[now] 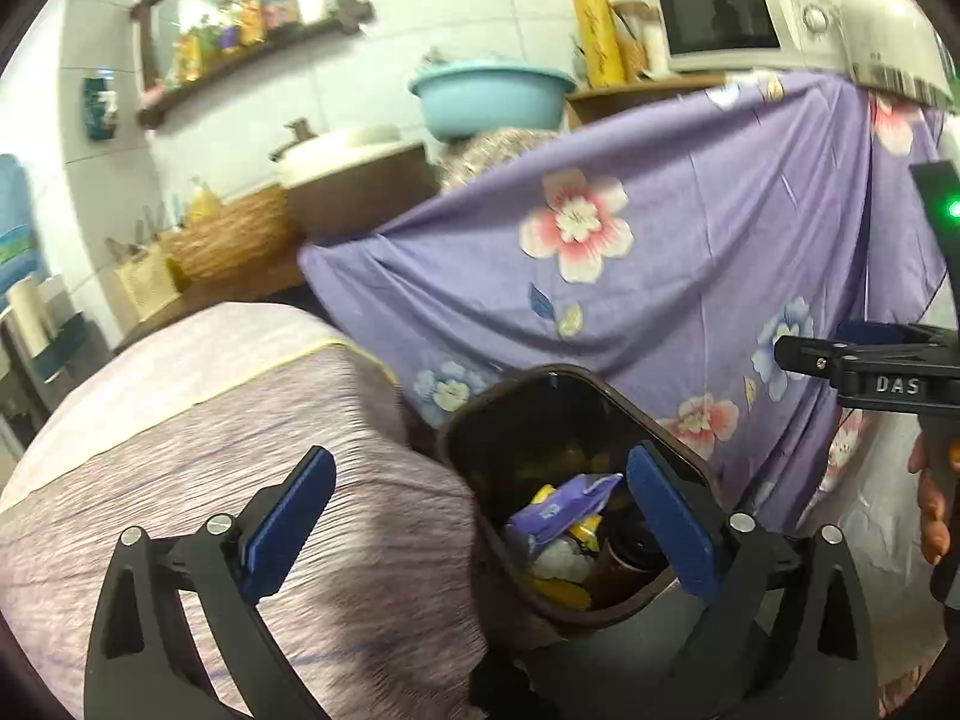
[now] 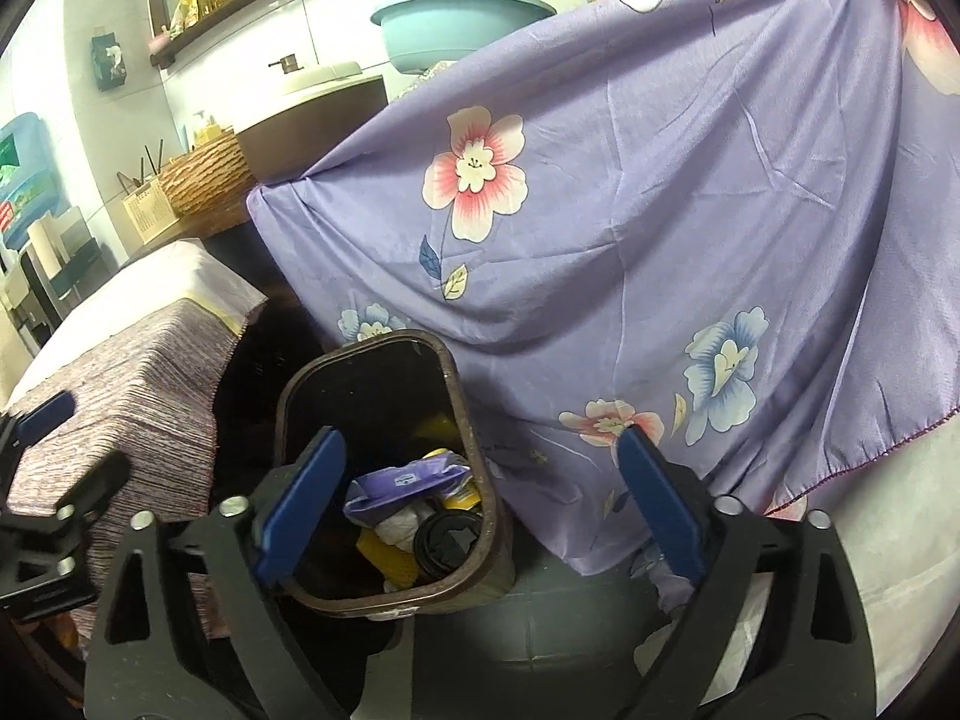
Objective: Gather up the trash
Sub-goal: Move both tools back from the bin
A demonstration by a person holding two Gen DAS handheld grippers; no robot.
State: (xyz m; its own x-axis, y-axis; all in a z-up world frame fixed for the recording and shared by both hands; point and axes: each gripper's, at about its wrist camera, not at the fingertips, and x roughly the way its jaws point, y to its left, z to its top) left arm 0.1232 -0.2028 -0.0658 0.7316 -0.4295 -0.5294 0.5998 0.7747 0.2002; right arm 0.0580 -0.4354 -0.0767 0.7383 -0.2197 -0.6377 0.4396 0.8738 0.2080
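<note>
Above, both the left gripper [image 1: 480, 504] and right gripper [image 2: 480, 483] hang released and empty over the brown trash bin [image 2: 468, 420], which holds a purple wrapper [image 2: 402, 480], beside the floral cloth [image 2: 660, 210].

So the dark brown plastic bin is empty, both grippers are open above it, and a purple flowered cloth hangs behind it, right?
Not empty: the dark brown plastic bin already holds trash, including a purple wrapper, as the right wrist view shows. The rest stands.
</note>
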